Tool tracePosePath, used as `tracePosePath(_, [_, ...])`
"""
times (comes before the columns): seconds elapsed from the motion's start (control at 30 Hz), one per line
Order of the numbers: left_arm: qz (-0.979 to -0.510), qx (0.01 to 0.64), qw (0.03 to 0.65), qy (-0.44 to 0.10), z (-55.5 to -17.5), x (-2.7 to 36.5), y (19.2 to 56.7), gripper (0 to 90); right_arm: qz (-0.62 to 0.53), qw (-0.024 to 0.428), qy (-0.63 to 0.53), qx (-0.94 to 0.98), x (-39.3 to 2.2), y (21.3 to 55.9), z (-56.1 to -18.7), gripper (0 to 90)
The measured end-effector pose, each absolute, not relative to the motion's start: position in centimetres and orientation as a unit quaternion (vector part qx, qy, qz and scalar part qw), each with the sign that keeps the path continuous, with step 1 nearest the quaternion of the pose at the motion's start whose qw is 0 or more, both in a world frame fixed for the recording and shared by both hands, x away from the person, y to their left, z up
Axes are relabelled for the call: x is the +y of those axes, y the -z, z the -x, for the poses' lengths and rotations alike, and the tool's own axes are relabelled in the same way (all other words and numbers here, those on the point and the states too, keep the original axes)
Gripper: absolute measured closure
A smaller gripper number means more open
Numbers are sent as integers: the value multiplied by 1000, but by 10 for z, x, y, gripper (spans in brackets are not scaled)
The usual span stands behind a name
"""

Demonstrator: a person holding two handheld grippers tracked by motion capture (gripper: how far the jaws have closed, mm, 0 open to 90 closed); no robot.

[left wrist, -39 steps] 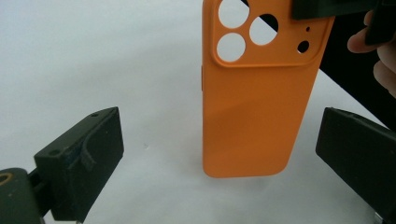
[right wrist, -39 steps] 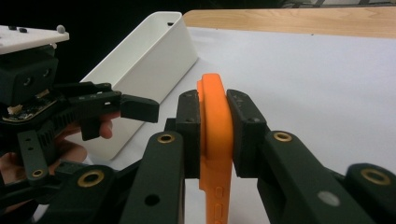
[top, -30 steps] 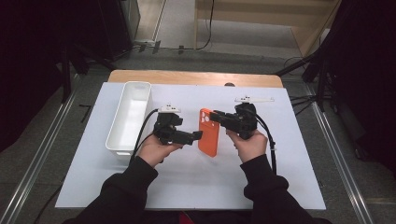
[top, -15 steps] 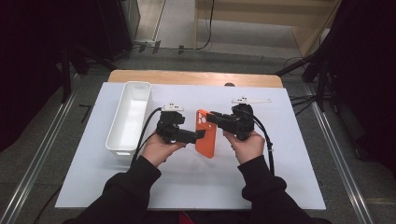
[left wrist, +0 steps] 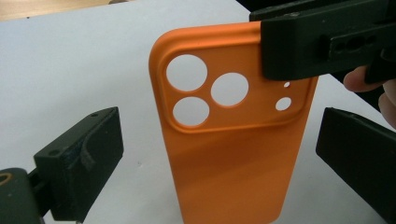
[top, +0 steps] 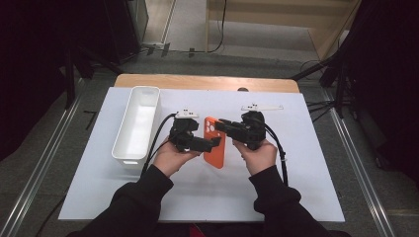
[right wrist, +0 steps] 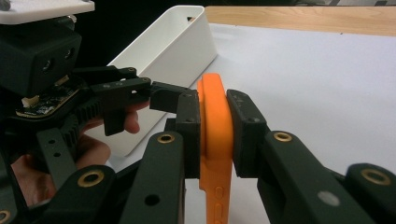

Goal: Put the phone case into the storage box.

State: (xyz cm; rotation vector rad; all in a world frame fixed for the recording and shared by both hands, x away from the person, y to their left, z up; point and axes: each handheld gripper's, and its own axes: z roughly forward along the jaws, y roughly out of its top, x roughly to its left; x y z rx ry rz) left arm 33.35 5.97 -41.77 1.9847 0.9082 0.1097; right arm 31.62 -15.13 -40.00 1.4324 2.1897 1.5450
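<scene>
Handling of a thin orange moulded phone case [top: 215, 143] with three round lens cut-outs, held upright on its long edge above a white sheet-covered table [top: 296, 187], just right of a long white plastic bin [top: 137, 123]. The right gripper [right wrist: 215, 122] was clamped on the case's upper corner beside the camera cut-outs, one pad on each face. The left gripper [left wrist: 224, 154] stood spread, one jaw to either side of the case's lower half and neither touching it. The case was probably very light and somewhat flexible; its matte surface looked grippy rather than slick, and little risk of breakage was apparent. A thin shell of this kind would likely bow under an edge-to-edge squeeze, so the better hold was judged to be across the two flat faces, on the solid panel below the lens openings or at a reinforced corner.
</scene>
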Motion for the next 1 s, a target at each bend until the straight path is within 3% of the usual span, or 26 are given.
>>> tracePosePath(0.7, [-803, 373, 461, -57, -332, 52, 422, 13, -463, 44, -513, 722, -138, 400, -310, 746])
tracePosePath(0.77, [-800, 376, 464, -61, -332, 53, 421, 66, -462, 44, -512, 722, -137, 400, -309, 746])
tracePosePath(1.0, [-795, 381, 468, -61, -332, 54, 421, 71, -463, 49, -516, 719, -135, 400, -308, 746])
